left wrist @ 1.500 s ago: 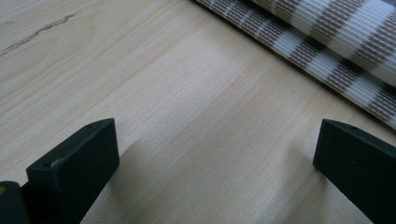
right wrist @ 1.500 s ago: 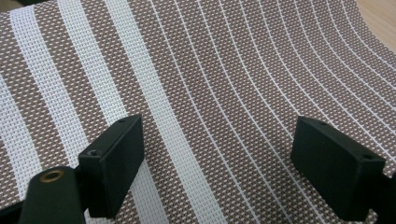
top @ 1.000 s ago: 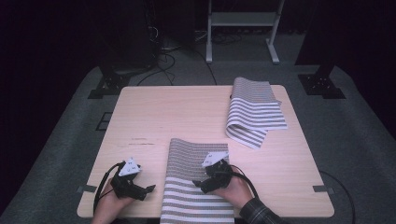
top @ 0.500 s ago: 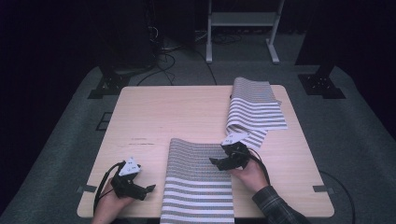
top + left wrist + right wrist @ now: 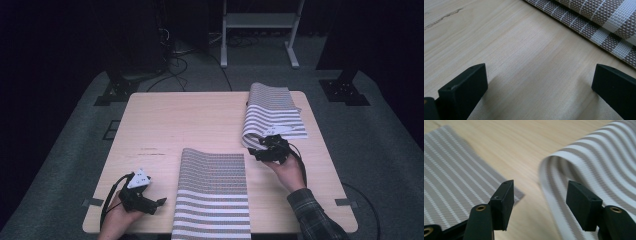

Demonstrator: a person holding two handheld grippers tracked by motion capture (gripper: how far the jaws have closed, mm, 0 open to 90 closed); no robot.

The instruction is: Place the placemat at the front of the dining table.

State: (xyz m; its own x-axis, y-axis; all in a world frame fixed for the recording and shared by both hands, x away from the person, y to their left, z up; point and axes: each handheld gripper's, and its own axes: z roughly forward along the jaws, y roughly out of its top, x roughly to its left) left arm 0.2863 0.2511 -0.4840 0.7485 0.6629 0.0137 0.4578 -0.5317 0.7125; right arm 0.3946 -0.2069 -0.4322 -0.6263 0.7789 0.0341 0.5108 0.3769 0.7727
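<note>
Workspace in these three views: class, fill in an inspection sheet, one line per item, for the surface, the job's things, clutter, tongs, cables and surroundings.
Surface: pale wooden table, a dark streak near its left side.
Job's things: flat striped mat at the near edge, overhanging it; a curled pile of striped mats at the far right.
Clutter: nothing seen.
Tongs: left tongs open, low over bare wood left of the flat mat; right tongs open, at the curled pile's near edge, holding nothing.
Cables: one trails from each tool; more lie on the floor behind the table.
Surroundings: grey carpet, a pale metal stand, dark background.
</note>
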